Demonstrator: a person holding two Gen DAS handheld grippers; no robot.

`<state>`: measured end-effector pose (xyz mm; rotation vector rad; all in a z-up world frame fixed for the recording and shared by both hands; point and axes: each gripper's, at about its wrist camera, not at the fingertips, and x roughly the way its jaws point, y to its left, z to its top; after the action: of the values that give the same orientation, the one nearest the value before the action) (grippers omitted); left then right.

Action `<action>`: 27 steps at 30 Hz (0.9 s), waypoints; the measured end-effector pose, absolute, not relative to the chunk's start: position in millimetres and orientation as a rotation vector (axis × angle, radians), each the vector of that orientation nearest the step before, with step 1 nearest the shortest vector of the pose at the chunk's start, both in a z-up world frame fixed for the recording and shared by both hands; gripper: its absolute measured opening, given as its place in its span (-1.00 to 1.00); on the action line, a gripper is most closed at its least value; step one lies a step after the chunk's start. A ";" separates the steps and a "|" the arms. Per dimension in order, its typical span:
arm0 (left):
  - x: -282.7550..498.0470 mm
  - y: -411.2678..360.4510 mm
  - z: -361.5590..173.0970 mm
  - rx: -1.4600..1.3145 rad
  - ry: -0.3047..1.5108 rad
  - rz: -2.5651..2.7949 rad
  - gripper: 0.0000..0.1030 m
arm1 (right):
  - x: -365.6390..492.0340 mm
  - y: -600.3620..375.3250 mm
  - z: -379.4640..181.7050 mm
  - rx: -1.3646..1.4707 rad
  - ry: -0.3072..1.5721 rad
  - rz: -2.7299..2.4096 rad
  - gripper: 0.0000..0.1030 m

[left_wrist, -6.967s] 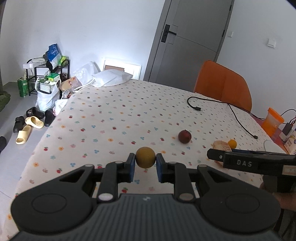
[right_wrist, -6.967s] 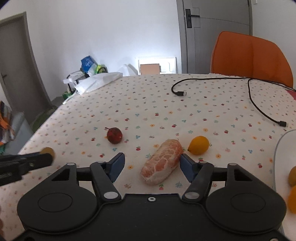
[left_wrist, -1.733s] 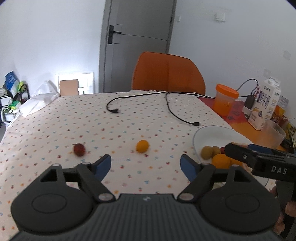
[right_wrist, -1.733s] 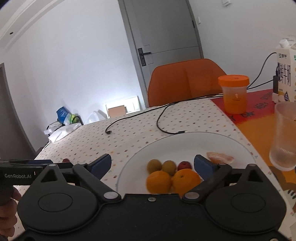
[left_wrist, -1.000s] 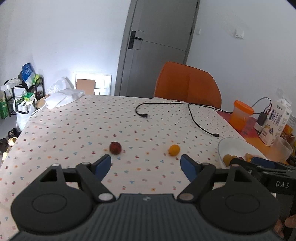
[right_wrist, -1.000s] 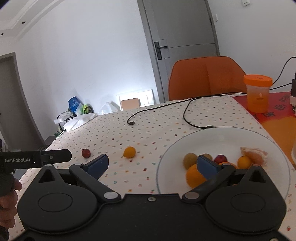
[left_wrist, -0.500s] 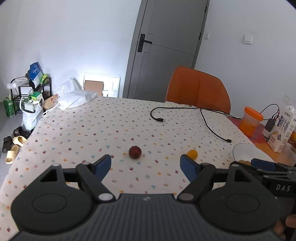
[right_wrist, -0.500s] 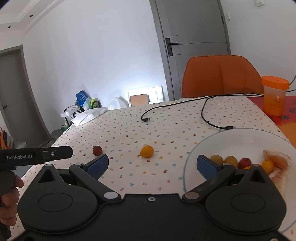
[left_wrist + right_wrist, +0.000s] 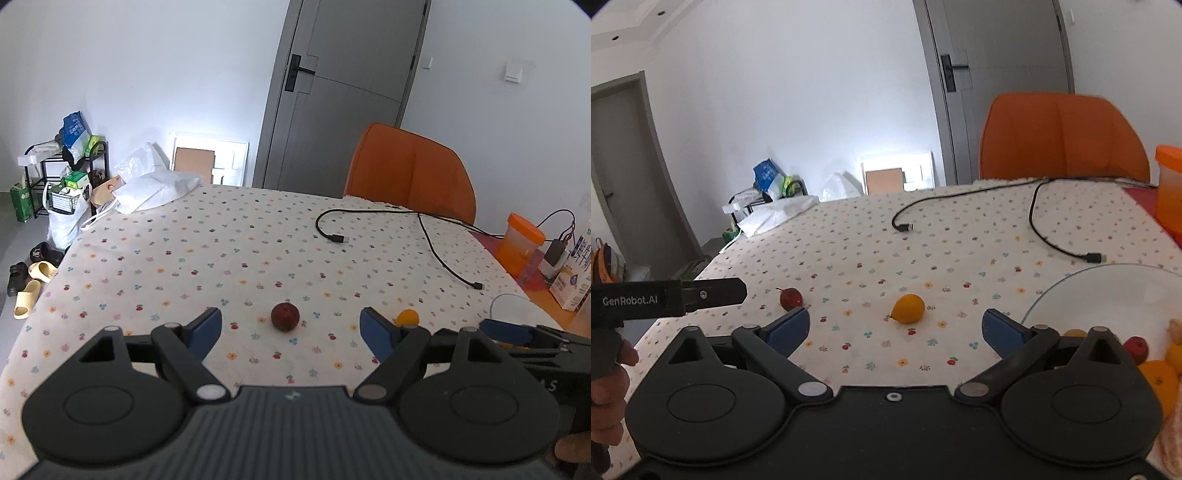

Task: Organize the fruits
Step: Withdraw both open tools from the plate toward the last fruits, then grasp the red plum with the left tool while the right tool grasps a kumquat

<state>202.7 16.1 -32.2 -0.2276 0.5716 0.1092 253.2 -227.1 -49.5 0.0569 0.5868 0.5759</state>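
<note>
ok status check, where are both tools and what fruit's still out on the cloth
Left tool open, empty, lined up on red fruit. Right tool empty, jaws closing, yellow fruit ahead. Both fruits off the plate. Nothing in the way.

My left gripper [image 9: 291, 330], matte black housing with ribbed top, blue pads [image 9: 375, 334], silver pivot screws, round recessed discs, my right gripper [image 9: 895, 330] likewise built, white "GenRobot.AI" lettering along the left one's side
</note>
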 end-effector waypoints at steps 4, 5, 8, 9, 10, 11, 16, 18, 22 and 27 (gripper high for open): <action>212.4 16.9 -38.3 -0.230 0.587 0.116 0.50 | 265.8 -221.3 -52.8 0.032 0.611 0.593 0.56; 215.1 17.1 -40.3 -0.231 0.592 0.117 0.48 | 268.7 -220.1 -53.8 0.029 0.617 0.596 0.49; 223.4 16.2 -46.8 -0.219 0.607 0.123 0.37 | 277.5 -218.0 -57.5 0.023 0.634 0.597 0.44; 226.4 16.1 -48.8 -0.219 0.614 0.122 0.34 | 279.4 -217.1 -58.6 0.019 0.635 0.599 0.44; 229.6 15.9 -50.7 -0.221 0.620 0.123 0.29 | 281.0 -216.4 -59.5 0.014 0.636 0.604 0.44; 232.6 16.1 -52.9 -0.224 0.626 0.124 0.25 | 282.8 -215.2 -61.0 0.008 0.638 0.608 0.43; 246.9 19.0 -63.3 -0.237 0.650 0.128 0.05 | 292.9 -207.2 -67.0 -0.025 0.655 0.613 0.22; 252.0 20.0 -66.7 -0.239 0.659 0.128 -0.02 | 296.3 -205.5 -66.9 -0.023 0.663 0.621 0.11; 257.6 21.7 -72.2 -0.243 0.672 0.130 -0.13 | 303.7 -201.8 -68.4 -0.038 0.676 0.616 0.06; 260.4 25.4 -76.5 -0.252 0.662 0.137 -0.35 | 308.8 -192.0 -74.4 -0.077 0.698 0.619 0.00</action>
<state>260.4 25.4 -76.5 -0.2524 0.6615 0.1373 308.8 -192.0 -74.4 -0.0773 0.6979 0.6193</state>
